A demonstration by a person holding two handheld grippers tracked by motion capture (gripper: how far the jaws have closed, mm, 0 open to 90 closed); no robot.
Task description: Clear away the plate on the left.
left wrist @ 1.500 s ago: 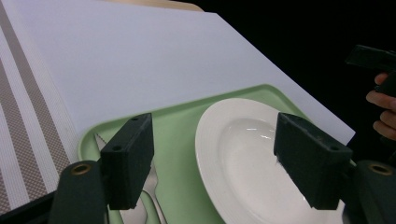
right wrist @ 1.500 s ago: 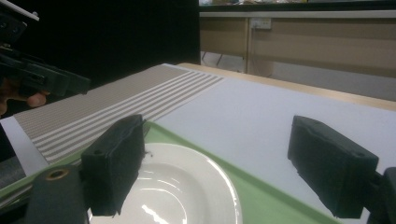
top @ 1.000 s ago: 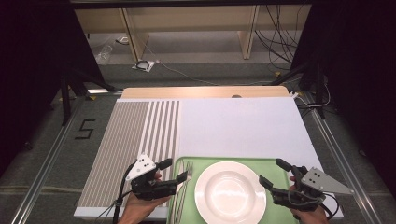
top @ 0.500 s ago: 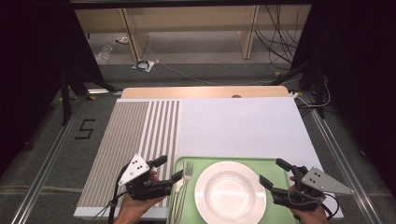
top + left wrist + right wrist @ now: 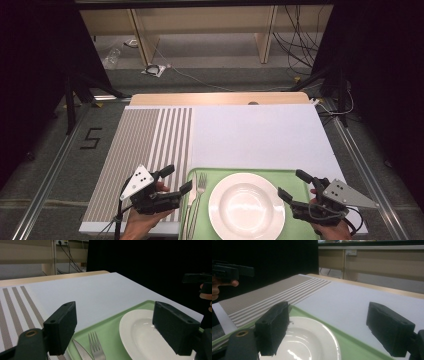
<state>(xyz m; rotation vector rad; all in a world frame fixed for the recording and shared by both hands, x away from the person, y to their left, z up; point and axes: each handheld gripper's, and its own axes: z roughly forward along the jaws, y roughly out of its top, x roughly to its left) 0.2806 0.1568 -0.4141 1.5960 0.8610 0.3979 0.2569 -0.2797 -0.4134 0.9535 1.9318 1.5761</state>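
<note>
1. Green tray at the tabletop's near edge carries the white plate, with fork and knife along its left rim.
2. Left gripper, jaws just spreading and empty, hangs beside the fork, seemingly after placing it.
3. Right gripper hovers spread at the plate's right; next probably fetches another piece.

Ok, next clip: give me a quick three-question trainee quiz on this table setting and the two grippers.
1. True or false: the fork lies to the left of the white plate on the green tray.
2. What lies beside the fork, towards the tray's left edge?
A) a spoon
B) a knife
C) a napkin
3. Fill in: the left gripper and the right gripper both have their jaws ____, with nothing held.

Key:
1. True.
2. B: the knife shows its serrated blade in the left gripper view.
3. Open.
</note>
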